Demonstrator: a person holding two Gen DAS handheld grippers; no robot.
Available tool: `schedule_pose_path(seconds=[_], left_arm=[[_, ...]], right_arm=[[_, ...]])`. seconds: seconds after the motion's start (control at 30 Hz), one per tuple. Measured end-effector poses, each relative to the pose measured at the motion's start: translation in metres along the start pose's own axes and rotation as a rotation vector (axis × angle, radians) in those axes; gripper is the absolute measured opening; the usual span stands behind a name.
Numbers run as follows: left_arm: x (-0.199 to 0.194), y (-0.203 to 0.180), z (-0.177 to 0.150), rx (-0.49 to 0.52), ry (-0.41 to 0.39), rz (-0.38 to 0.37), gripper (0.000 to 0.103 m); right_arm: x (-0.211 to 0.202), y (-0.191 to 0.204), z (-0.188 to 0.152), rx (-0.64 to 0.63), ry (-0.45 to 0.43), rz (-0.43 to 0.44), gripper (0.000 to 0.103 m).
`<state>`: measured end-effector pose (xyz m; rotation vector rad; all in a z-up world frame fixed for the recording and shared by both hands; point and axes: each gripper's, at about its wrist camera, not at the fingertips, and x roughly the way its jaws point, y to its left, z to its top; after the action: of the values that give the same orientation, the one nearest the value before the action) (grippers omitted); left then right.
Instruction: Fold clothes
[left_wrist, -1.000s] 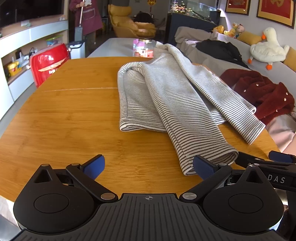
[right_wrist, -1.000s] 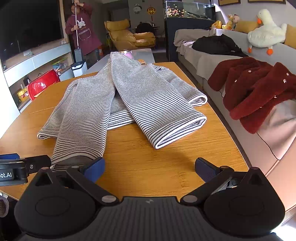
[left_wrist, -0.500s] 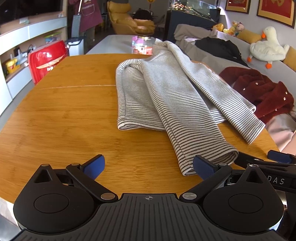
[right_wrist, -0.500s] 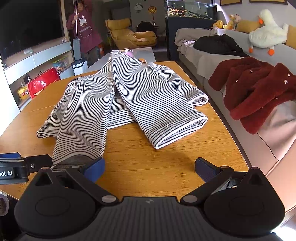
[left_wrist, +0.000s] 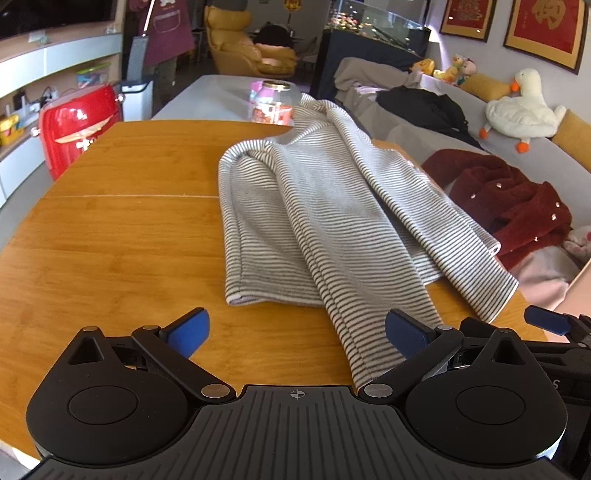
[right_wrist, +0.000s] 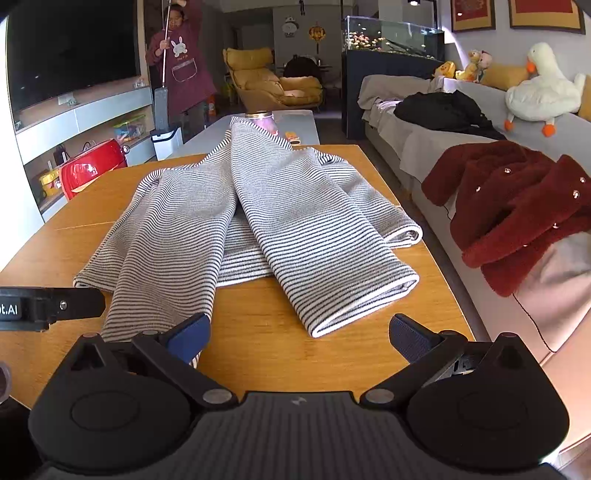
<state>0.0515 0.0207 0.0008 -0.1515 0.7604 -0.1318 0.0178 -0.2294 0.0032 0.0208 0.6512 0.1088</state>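
Note:
A grey-and-white striped garment (left_wrist: 325, 221) (right_wrist: 266, 218) lies spread on the wooden table (left_wrist: 110, 251) (right_wrist: 258, 343), both sleeves laid toward the near edge. My left gripper (left_wrist: 297, 330) is open at the near edge, and the left sleeve's cuff (left_wrist: 369, 354) runs under its right finger. In the right wrist view my right gripper (right_wrist: 299, 334) is open just short of the right sleeve's cuff (right_wrist: 362, 302), with bare wood between its fingers. Each gripper shows at the edge of the other's view, the right one (left_wrist: 546, 321) and the left one (right_wrist: 48, 306).
A red fuzzy jacket (right_wrist: 517, 206) lies on the grey sofa (right_wrist: 417, 147) to the right of the table. A red appliance (left_wrist: 77, 122) stands at the left. A jar (left_wrist: 273, 101) stands beyond the far edge. A person with a mop (right_wrist: 181, 70) stands near the TV.
Both grippers have edged forward over the table toward the sleeve cuffs. The garment has not moved and both grippers stay open.

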Motion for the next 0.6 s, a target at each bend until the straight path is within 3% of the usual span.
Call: schedule_pose_path(seconds=[0.1,0.3,0.37,0.6], left_arm=[[0.012,0.002,0.021,-0.004,0.008,-0.033,0.103],[0.032,0.010,0.060,0.012,-0.020,-0.141,0.103],[0.047,0.011,0.072,0.021,0.011,-0.134,0.103],[0.095,0.021,0.110,-0.025,0.034,-0.177,0.103]], right_arm=[[-0.002,-0.008,0.010,0.016,-0.048,0.021,0.103],[0.017,-0.026,0.036,0.073,-0.027,0.176,0.103],[0.025,-0.028,0.046,0.076,-0.012,0.220,0.103],[0.059,-0.018,0.092,-0.029,-0.041,0.215,0.103]])
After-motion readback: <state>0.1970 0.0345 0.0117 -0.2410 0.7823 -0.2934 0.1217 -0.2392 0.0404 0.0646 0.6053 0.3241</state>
